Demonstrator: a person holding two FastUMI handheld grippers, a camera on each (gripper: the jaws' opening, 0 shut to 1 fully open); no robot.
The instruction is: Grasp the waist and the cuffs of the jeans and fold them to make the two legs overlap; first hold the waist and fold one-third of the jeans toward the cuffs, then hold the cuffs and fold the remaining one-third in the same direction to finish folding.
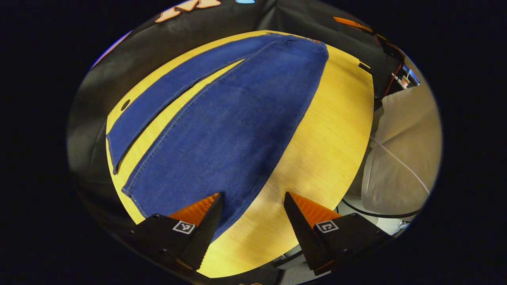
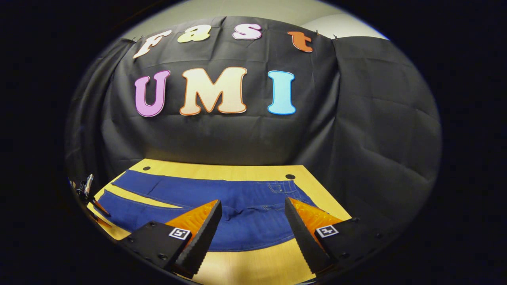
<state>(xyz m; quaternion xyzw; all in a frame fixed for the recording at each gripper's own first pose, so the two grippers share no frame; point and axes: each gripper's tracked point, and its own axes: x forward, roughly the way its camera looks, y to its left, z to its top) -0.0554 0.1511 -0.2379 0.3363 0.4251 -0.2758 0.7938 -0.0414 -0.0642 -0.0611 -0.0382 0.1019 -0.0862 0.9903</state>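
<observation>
Blue jeans point(image 1: 233, 122) lie flat on a yellow wooden table point(image 1: 328, 150), legs spread apart in a V. In the left gripper view the near leg's cuff end lies just ahead of my left gripper point(image 1: 252, 208), which is open above the table with nothing between its fingers; the waist is at the far end. In the right gripper view the jeans point(image 2: 237, 206) stretch across the table, waist to the right and legs to the left. My right gripper point(image 2: 252, 215) hovers open over the near side of the seat and waist.
Black cloth walls the booth behind and beside the table. A beige cushion-like object point(image 1: 400, 154) with a cable sits off the table's right side. The table has small round holes point(image 2: 290, 176) near its back edge. The other gripper point(image 2: 85, 188) peeks in at far left.
</observation>
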